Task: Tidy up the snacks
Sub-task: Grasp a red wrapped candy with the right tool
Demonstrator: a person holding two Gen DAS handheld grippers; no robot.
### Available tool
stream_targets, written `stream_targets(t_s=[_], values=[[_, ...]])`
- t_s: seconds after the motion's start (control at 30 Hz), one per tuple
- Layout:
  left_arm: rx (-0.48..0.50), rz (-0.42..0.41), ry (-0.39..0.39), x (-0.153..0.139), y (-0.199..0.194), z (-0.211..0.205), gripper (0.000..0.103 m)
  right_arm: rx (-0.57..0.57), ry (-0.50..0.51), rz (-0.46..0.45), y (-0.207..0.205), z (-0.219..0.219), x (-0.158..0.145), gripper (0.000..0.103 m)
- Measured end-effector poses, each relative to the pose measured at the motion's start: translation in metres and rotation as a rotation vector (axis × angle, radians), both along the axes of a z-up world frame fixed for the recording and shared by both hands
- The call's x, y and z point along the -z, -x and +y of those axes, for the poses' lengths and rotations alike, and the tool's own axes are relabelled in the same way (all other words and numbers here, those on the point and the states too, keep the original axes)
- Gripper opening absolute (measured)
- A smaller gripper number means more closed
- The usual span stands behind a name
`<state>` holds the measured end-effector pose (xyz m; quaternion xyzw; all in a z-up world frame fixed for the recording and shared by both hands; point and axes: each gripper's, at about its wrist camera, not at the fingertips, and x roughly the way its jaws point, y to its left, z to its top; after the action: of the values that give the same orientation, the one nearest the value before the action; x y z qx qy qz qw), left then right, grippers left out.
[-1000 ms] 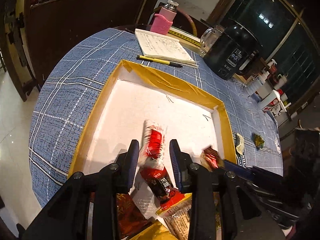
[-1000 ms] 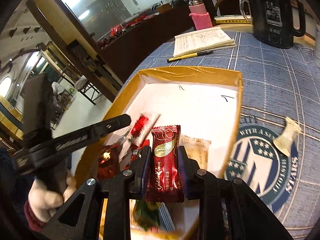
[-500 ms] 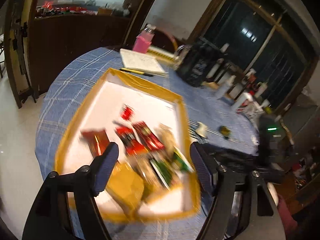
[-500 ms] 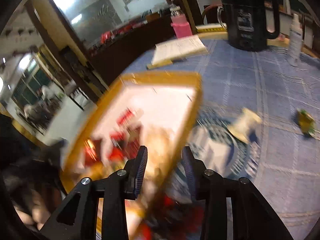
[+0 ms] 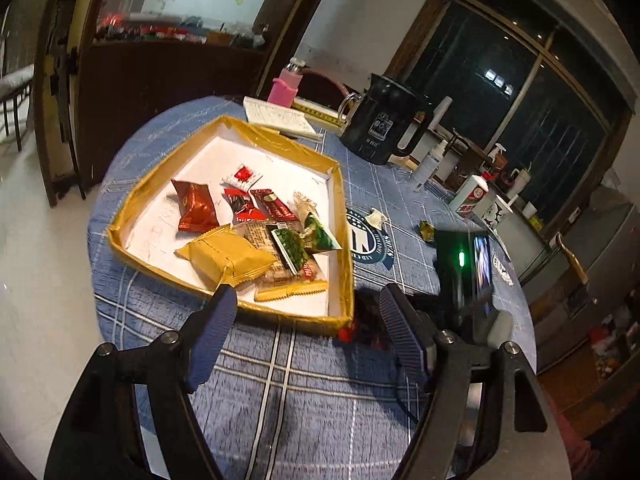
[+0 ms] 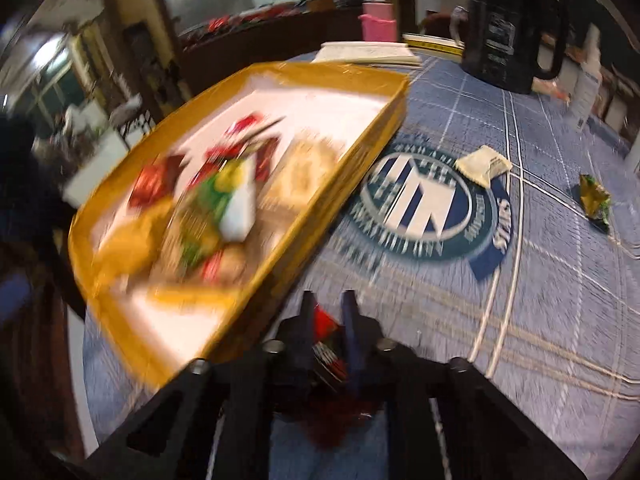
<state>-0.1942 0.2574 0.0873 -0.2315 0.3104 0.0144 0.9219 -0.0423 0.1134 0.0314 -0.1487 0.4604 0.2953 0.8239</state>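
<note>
A yellow-rimmed white tray point(image 5: 140, 190) point(image 6: 352, 156) holds several snack packets, among them a yellow packet point(image 5: 226, 256), a dark red packet point(image 5: 194, 204) and green packets point(image 5: 304, 238). My left gripper point(image 5: 306, 330) is open and empty above the tablecloth, just short of the tray's near rim. My right gripper point(image 6: 328, 320) is nearly closed on a red snack packet point(image 6: 326, 330), low over the cloth beside the tray's near corner. That packet also shows in the left wrist view point(image 5: 360, 330), beside the tray corner. The right wrist view is motion-blurred.
The round table has a blue checked cloth point(image 5: 304, 376) with a round emblem point(image 6: 424, 208). A white wrapper point(image 6: 484, 166) and a green-gold wrapper point(image 6: 594, 198) lie on it. A black kettle point(image 5: 384, 124), notebook point(image 5: 280, 116), pink bottle point(image 5: 286, 86) and several bottles point(image 5: 472, 196) stand behind.
My left gripper let go of the red-and-white packet, opened wide and pulled back out of the tray. My right gripper moved out of the tray to the cloth by the tray's near corner.
</note>
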Motion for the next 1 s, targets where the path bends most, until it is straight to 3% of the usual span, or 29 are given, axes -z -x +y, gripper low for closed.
stream_targets(t_s=[0.1, 0.2, 0.27, 0.33, 0.4, 0.53, 0.67, 0.7, 0.83, 0.9, 0.97, 1.0], values=[[0.027, -0.033, -0.033, -0.007, 0.014, -0.009, 0.074, -0.027, 0.04, -0.02, 0.026, -0.03, -0.002, 0.008], [0.069, -0.041, -0.066, -0.005, 0.018, -0.015, 0.074, 0.039, 0.067, -0.014, 0.021, -0.067, -0.006, 0.01], [0.108, -0.043, -0.079, -0.001, 0.019, -0.019, 0.074, 0.1, 0.01, -0.011, 0.014, -0.093, -0.018, 0.014], [0.124, -0.054, -0.076, 0.006, 0.022, -0.02, 0.074, 0.131, -0.071, 0.016, 0.011, -0.106, -0.027, 0.029], [0.133, -0.049, -0.062, 0.014, 0.025, -0.015, 0.074, 0.116, -0.143, 0.045, 0.017, -0.102, -0.031, 0.032], [0.131, -0.038, -0.069, 0.022, 0.031, 0.0, 0.074, 0.057, -0.17, 0.07, 0.037, -0.063, -0.027, 0.032], [0.152, -0.052, -0.016, 0.02, 0.03, 0.022, 0.074, 0.013, -0.1, 0.045, 0.052, -0.02, -0.013, 0.031], [0.161, -0.06, -0.001, 0.019, 0.029, 0.025, 0.074, 0.012, -0.05, 0.013, 0.058, -0.012, -0.011, 0.025], [0.238, -0.112, 0.046, 0.009, 0.013, 0.029, 0.074, 0.105, -0.009, -0.023, 0.061, -0.019, -0.015, 0.024], [0.291, -0.124, 0.056, 0.008, 0.003, 0.023, 0.074, 0.146, -0.084, -0.025, 0.065, -0.043, -0.027, 0.027], [0.349, -0.12, 0.044, 0.01, -0.007, 0.013, 0.074, 0.207, -0.191, -0.05, 0.074, -0.075, -0.042, 0.04], [0.375, -0.112, 0.034, 0.011, -0.012, 0.009, 0.074, 0.251, -0.207, -0.085, 0.079, -0.092, -0.049, 0.052]])
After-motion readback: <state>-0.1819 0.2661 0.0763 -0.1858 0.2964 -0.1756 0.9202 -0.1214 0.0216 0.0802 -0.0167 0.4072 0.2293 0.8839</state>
